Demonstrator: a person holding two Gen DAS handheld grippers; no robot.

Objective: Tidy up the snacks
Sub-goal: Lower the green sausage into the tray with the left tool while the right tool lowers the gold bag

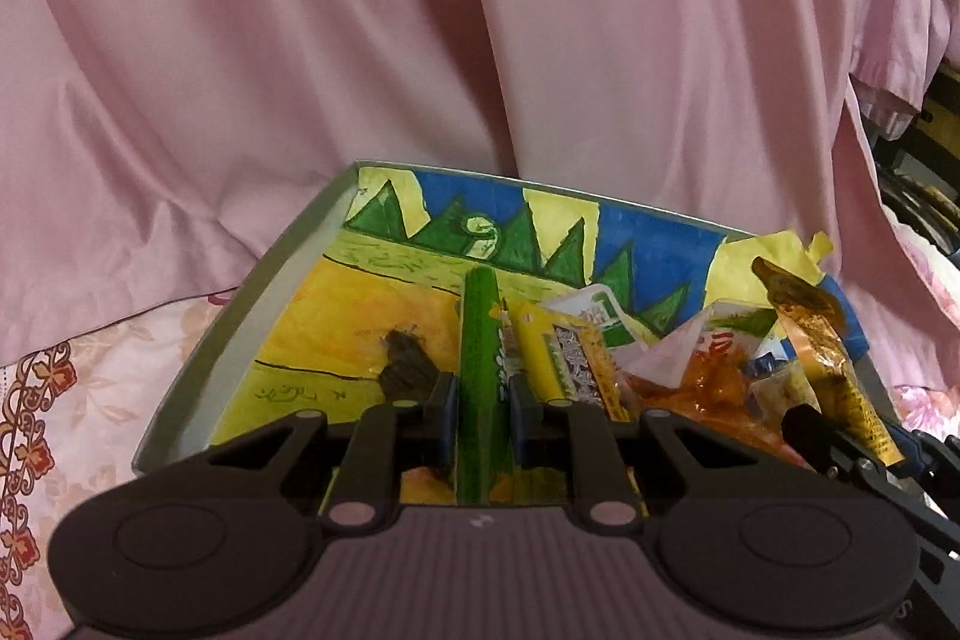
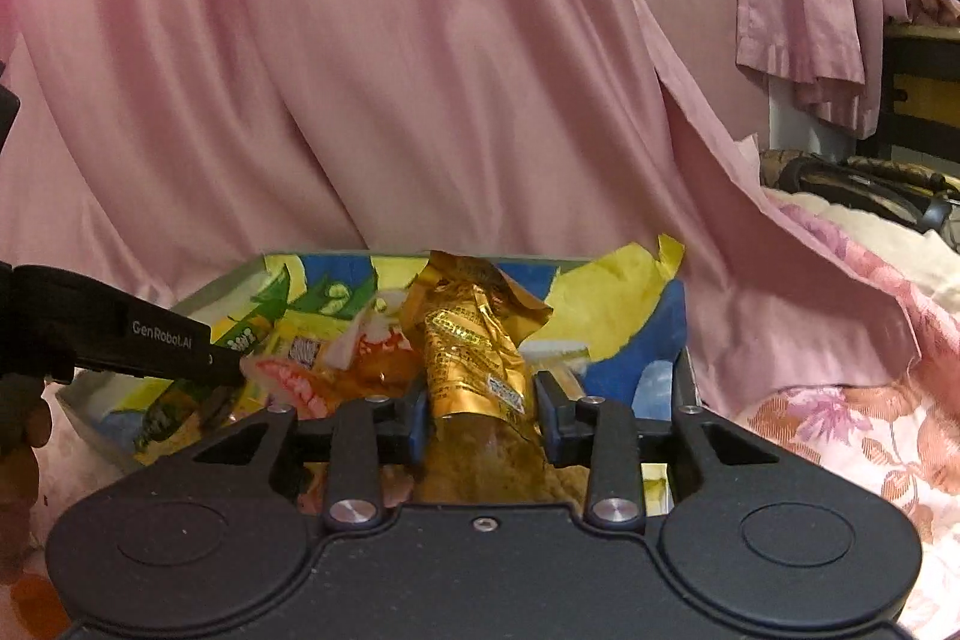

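A shallow grey box (image 1: 282, 256) lined with a painted yellow, green and blue sheet lies on the bed. My left gripper (image 1: 483, 400) is shut on a long green snack stick (image 1: 480, 328), held over the box's near middle. My right gripper (image 2: 480, 406) is shut on a gold foil snack packet (image 2: 474, 340), held upright over the box's right side; the packet also shows in the left wrist view (image 1: 822, 334). Several other packets lie in the box: a yellow one (image 1: 564, 358) and an orange-red one (image 1: 714, 376).
A pink draped sheet (image 1: 420, 40) hangs behind the box. A floral bedspread (image 1: 54, 400) lies under and around it. A dark bag (image 2: 870, 184) and furniture stand at the far right. The box's left half (image 1: 336, 328) holds only a dark scrap (image 1: 405, 358).
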